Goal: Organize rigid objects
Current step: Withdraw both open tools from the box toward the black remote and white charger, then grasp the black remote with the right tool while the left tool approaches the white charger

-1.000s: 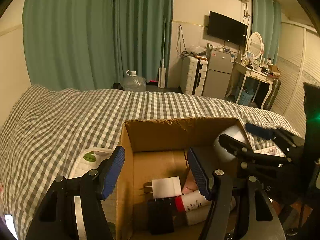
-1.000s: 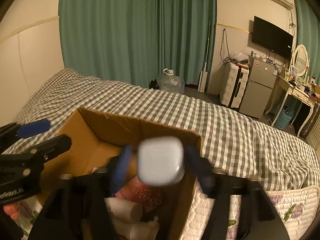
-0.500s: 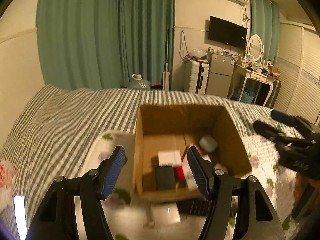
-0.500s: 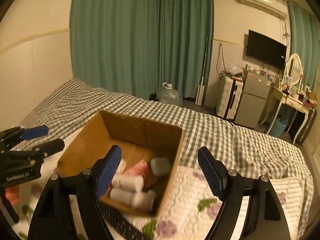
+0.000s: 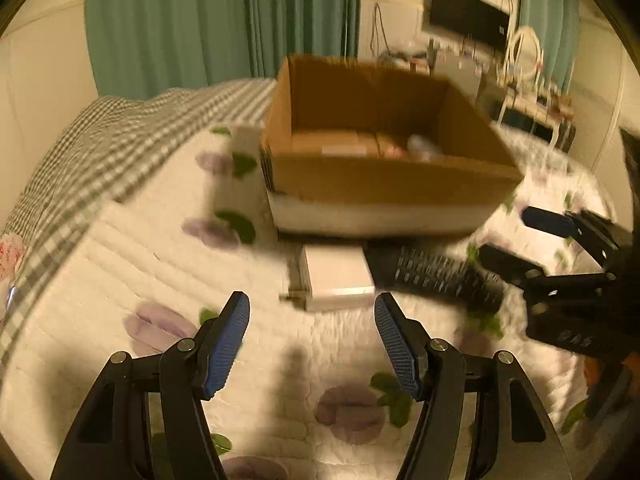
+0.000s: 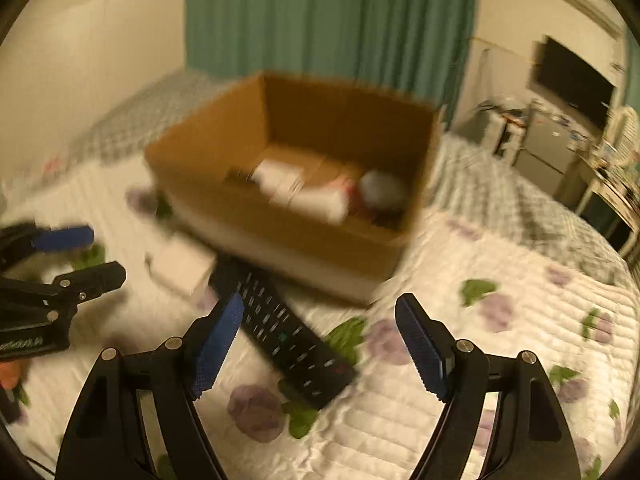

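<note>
A brown cardboard box stands on a flowered white quilt and holds bottles and a white round case. In front of it lie a white charger block and a black remote control. My left gripper is open and empty, just short of the charger. My right gripper is open and empty, low over the remote. The charger also shows in the right wrist view. Both views are motion-blurred.
The quilt lies over a grey checked bedspread. Green curtains hang behind. A TV, fridge and dressing table stand at the far right. Each gripper shows in the other's view: right, left.
The right gripper let go of the white case, which now lies in the box. Both grippers pulled back from the box and dropped toward the quilt, over the charger and the remote.
</note>
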A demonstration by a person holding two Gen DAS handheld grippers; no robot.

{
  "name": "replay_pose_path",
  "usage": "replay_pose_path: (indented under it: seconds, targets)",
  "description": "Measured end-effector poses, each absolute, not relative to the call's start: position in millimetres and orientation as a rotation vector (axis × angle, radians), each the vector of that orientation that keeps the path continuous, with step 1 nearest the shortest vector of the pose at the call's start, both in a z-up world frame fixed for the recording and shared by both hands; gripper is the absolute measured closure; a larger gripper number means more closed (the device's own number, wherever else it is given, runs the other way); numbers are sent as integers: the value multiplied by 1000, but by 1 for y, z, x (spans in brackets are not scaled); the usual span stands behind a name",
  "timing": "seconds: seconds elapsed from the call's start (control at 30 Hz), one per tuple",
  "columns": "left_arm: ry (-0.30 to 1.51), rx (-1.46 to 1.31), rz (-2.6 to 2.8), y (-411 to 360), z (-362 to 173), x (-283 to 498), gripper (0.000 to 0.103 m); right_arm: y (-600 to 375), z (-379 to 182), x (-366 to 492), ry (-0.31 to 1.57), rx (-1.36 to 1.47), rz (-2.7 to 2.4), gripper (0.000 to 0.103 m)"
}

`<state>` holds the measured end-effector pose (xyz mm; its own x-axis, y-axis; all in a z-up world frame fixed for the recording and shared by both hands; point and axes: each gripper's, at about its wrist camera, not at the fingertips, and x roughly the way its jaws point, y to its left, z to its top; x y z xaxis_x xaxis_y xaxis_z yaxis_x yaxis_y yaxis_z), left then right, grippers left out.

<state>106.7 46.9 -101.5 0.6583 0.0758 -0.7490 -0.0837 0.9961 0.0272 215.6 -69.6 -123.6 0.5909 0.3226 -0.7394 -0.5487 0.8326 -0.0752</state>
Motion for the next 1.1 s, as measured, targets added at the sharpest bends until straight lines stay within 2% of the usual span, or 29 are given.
replay_pose_path:
  seconds: [0.1,0.13,0.57,0.67,0.7,0.73,0.8,0.9,0.93,1.1]
  targets:
    - [869,7,80,42,-110,108,35,-54,-150,223,853,-364,560,40]
    - [872,-2,72,42,-111,108,35,-51,-154,223,859,-381,568,42]
    - [923,-40,100,48,-126,118,35,-30,-175,236,900,-429,619,39]
    - [921,-41,107,50,-126,119,35,-30,-172,227,887,-457,599,48]
    - [922,-43,106,50,-126,119,35,-32,-170,221,881,-457,595,54]
    - [923,-43,106,50,-127,120,35,-35,-165,215,866,-447,588,65]
    - [919,-44,103,51,-127,120,35,-43,-154,208,867,-396,592,77]
    - [915,-38,93,49,-127,118,35,-54,-145,196,876,-342,569,81]
    - [914,-36,90,48,-127,118,35,-58,-144,192,892,-318,557,87]
    - [911,-48,89,50,-125,118,35,-76,-145,174,934,-241,546,88]
